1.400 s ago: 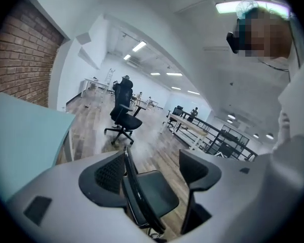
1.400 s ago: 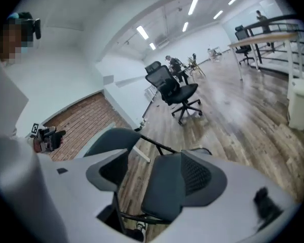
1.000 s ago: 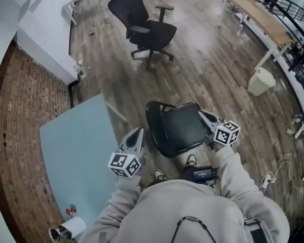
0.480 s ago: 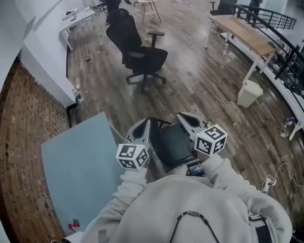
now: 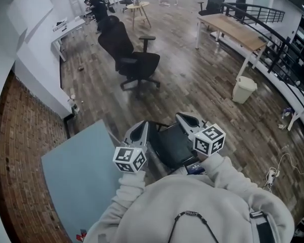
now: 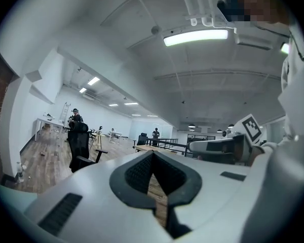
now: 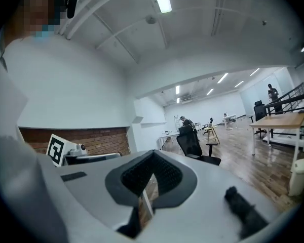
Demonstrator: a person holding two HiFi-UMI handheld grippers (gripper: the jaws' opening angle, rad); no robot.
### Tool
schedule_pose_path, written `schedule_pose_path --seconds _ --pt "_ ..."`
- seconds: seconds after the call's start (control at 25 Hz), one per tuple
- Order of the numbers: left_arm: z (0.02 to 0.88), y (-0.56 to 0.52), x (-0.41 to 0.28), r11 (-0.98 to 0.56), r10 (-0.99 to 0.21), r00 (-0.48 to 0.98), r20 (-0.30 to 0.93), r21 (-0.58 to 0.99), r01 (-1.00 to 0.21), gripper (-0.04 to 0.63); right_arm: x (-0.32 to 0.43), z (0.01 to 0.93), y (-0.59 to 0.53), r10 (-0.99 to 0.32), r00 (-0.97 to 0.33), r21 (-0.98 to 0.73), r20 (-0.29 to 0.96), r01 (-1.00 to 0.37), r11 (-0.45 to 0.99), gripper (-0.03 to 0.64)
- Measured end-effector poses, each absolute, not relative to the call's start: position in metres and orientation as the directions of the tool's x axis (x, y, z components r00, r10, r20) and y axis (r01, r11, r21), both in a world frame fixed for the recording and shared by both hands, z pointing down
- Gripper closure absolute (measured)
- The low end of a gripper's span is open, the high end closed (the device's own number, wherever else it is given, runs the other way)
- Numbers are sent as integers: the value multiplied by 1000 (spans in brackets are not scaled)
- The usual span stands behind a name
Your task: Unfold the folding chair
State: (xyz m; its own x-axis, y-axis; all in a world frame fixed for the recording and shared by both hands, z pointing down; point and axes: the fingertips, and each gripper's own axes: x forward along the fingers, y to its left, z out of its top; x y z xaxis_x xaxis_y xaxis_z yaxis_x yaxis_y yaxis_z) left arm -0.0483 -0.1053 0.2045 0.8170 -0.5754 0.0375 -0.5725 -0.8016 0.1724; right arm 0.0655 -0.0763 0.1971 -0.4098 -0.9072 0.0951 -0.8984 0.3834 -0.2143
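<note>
Head view had the black folding chair with the dark tube frame (image 5: 173,145) sitting on the wood plank floor (image 5: 192,90), right at the person's feet. It was just right of the pale blue bench top (image 5: 81,176) and well nearer than the black swivel office chair (image 5: 129,59) further out in the room.

The left gripper (image 5: 141,125) and right gripper (image 5: 181,117) were both held up level above the chair, one toward each side of it, and neither was touching it. Each gripper's own view showed the jaws pressed together with nothing in them, only the open room beyond.

From above, the seat panel looked like it was facing up. But the grippers and the grey sleeves covered a lot of the frame, so I couldn't really say whether the chair was fully open.

On handling, my guess is the frame is stiff metal tube, not very heavy, though awkward because of the hinge. Once one part moves, the rest will want to swing, and the legs could skate on that smooth floor. Painted tube is probably slippery for small jaws too.

I'd pin the top rail of the backrest with one gripper and take the front edge of the seat with the other. I'd also stay clear of the pivot points, where things can pinch. The seat panel itself looked too broad to clamp anywhere except at its rim.
</note>
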Motion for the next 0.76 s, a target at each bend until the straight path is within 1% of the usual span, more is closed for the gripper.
schedule_pose_path --seconds 0.24,0.44,0.76 --pt "199 -98 -47 -819 -559 828 28 138 -558 589 63 197 -68 -912 -399 -202 91 -905 375 611" --pt "203 -104 -47 -807 -571 821 14 169 -565 589 61 206 -62 -906 -407 -195 116 -904 381 611" --pt "202 -96 -31 -824 -549 836 11 161 -543 589 70 209 -62 -905 -403 -191 133 -907 376 611"
